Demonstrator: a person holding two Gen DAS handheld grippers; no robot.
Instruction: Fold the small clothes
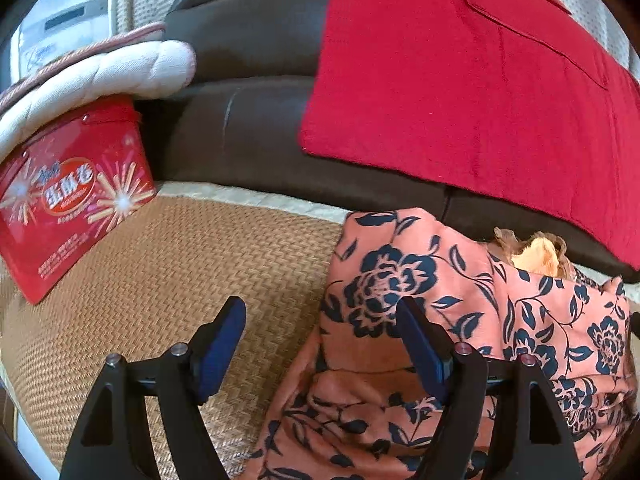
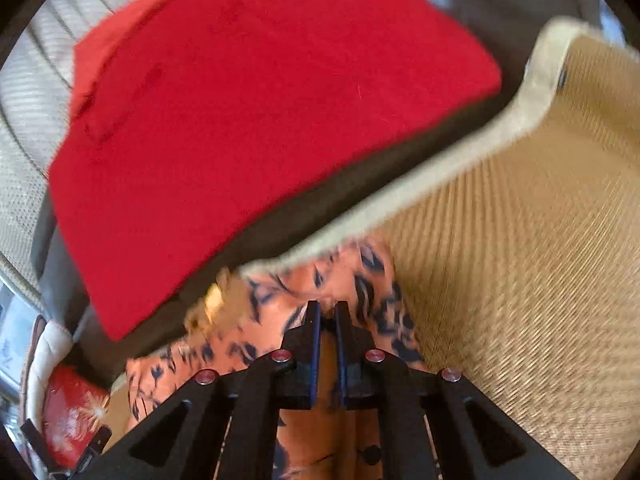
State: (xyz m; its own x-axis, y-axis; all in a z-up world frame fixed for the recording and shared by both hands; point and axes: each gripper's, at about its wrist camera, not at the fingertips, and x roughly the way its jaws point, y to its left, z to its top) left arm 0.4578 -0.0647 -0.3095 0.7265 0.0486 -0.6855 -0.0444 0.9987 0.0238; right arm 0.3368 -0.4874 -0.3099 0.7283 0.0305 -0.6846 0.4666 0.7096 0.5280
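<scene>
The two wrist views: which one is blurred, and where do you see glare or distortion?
Right wrist view: motion blur smears the floral garment and woven mat, while the right gripper itself stays sharp. Left wrist view: sharp throughout, with bright glare spots on the red tin. Both views: fisheye bending curves straight edges, and dark corners frame the picture.

A tan woven straw mat (image 1: 168, 264) with a cream fabric border (image 2: 448, 184) covers the seat (daylit) before a dark brown leather sofa back (image 1: 248, 128).
</scene>
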